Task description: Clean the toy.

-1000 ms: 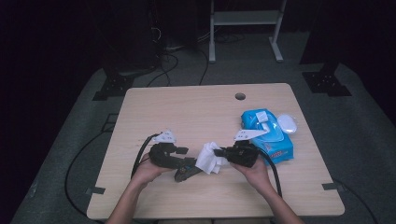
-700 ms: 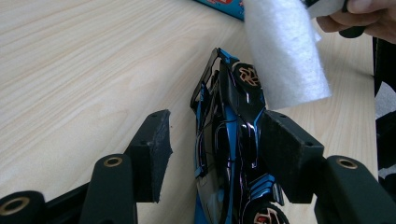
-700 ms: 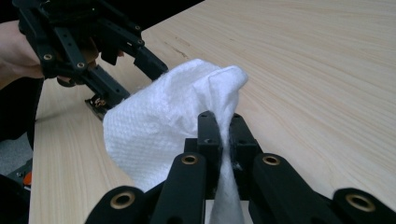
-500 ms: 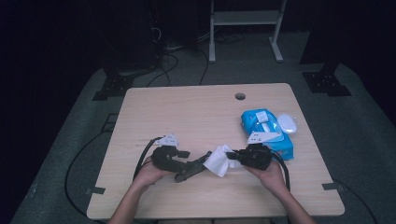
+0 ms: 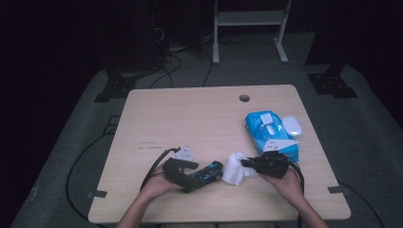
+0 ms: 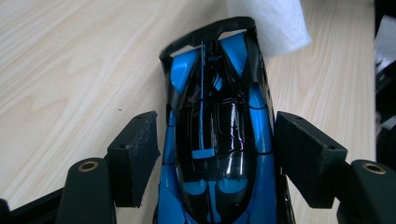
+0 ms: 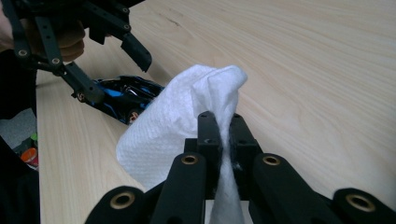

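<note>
Pinching a white wipe (image 7: 187, 126), right gripper (image 7: 219, 128); left gripper (image 6: 215, 149) spread around toy car (image 6: 217, 140).

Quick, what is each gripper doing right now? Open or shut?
Left gripper: open, jaws on either side of the blue toy car, not squeezing it.
Right gripper: shut on the white wipe.

No text, brand, number or sign is being shown clearly enough to be read. White label patches are being displayed on the blue wipes pack (image 5: 270, 133), but their print is too small and blurred to be made out. Nothing legible is being carried on the blue and black toy car (image 6: 219, 140), and no marking is being seen on the white tissue (image 7: 187, 121) or on the wooden table (image 5: 199, 114).
</note>
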Demonstrator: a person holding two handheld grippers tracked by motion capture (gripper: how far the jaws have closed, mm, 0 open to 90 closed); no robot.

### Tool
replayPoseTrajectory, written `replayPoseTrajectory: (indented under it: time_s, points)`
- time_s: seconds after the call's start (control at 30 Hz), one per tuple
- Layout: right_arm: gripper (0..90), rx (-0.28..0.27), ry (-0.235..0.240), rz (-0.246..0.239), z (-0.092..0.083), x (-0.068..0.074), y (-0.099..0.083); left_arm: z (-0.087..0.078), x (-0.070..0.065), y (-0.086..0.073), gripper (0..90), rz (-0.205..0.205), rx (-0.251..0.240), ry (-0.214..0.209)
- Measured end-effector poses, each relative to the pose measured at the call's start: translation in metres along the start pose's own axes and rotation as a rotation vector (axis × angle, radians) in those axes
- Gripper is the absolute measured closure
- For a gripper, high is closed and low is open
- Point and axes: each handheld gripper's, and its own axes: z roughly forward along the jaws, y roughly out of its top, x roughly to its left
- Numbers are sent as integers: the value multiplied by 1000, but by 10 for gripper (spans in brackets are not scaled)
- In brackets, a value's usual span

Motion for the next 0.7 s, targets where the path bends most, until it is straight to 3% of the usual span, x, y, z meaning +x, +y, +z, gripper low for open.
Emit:
replayPoseTrajectory:
  time_s: [0.17, 0.33, 0.5, 0.7]
  points:
    - [855, 15, -5, 3, -3, -2, -6, 9, -8, -1, 279, 36, 44, 26]
    - [855, 15, -3, -3, -5, -1, -7, 26, -14, -6, 215, 83, 133, 58]
    - [854, 11, -4, -2, -5, 0, -7, 28, -11, -7, 173, 84, 110, 62]
    - [855, 9, -5, 6, -6, -1, -9, 34, -15, -6, 171, 113, 129, 82]
